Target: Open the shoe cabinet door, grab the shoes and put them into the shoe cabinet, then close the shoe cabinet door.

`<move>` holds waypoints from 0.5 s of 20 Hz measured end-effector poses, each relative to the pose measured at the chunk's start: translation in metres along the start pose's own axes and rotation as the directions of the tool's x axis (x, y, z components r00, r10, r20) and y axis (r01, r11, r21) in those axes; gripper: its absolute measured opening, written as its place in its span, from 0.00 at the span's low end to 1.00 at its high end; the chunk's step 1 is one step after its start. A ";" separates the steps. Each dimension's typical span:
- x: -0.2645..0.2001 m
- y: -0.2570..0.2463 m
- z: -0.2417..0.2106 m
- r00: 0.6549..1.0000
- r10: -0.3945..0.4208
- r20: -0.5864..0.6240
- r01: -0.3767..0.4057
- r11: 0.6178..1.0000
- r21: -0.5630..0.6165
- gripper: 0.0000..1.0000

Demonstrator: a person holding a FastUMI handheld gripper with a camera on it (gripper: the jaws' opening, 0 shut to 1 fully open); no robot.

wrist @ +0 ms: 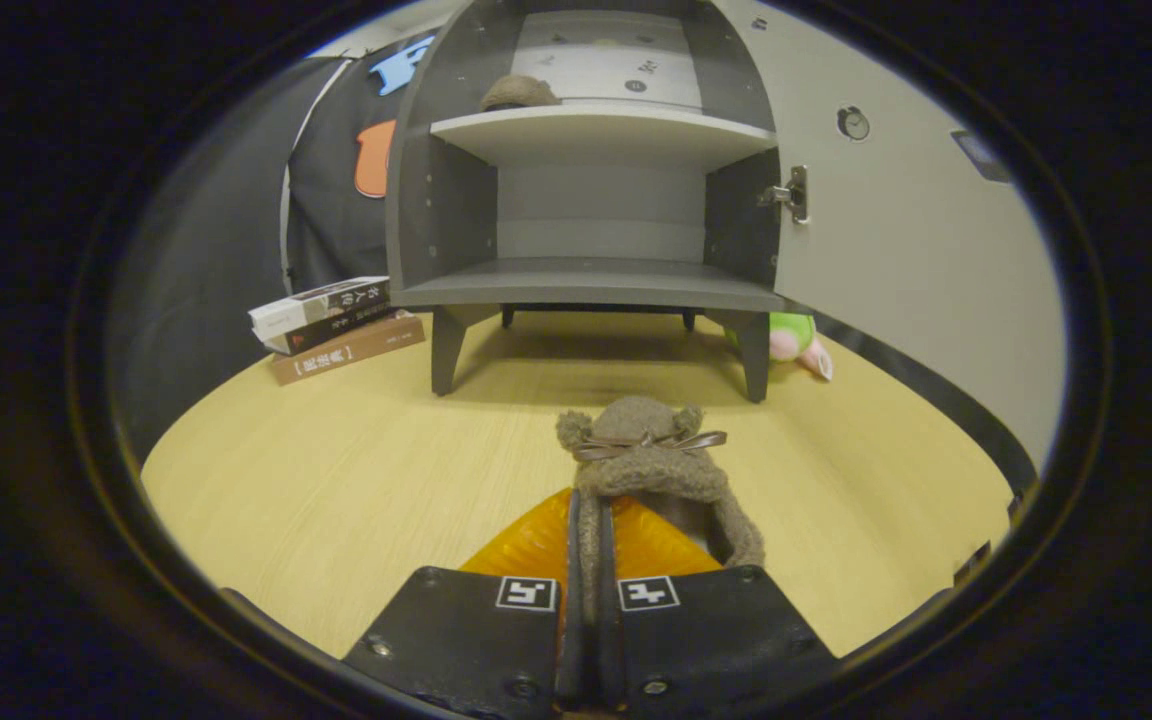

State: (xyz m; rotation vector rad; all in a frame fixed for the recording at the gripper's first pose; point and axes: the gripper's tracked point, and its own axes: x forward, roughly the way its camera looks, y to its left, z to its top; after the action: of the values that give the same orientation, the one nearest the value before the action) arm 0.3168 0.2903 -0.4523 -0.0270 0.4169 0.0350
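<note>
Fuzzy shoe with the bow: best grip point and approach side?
As held now: the gripper is shut on the fuzzy shoe at its thin collar edge, come at from the heel side, toe and bow pointing toward the open cabinet. That edge is narrow enough to pinch; the plump toe looks too bulky.

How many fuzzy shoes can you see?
2. One shoe is pinched between the gripper fingers. The other shoe sits on the cabinet top shelf. More may be hidden.
</note>
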 end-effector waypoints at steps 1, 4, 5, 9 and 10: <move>-0.003 -0.002 0.000 1.000 -0.003 0.006 0.003 1.000 -0.004 0.09; -0.017 -0.005 0.012 0.999 -0.011 0.049 0.012 1.000 -0.029 0.09; -0.022 -0.003 0.016 0.998 -0.001 0.058 0.003 0.999 -0.036 0.09; -0.053 0.007 0.047 0.993 0.033 0.117 -0.024 0.997 -0.076 0.09; -0.063 0.011 0.060 0.991 0.043 0.130 -0.032 0.996 -0.087 0.09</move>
State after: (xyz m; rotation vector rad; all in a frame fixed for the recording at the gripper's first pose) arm 0.2833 0.3016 -0.3725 -0.1002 0.2841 0.0911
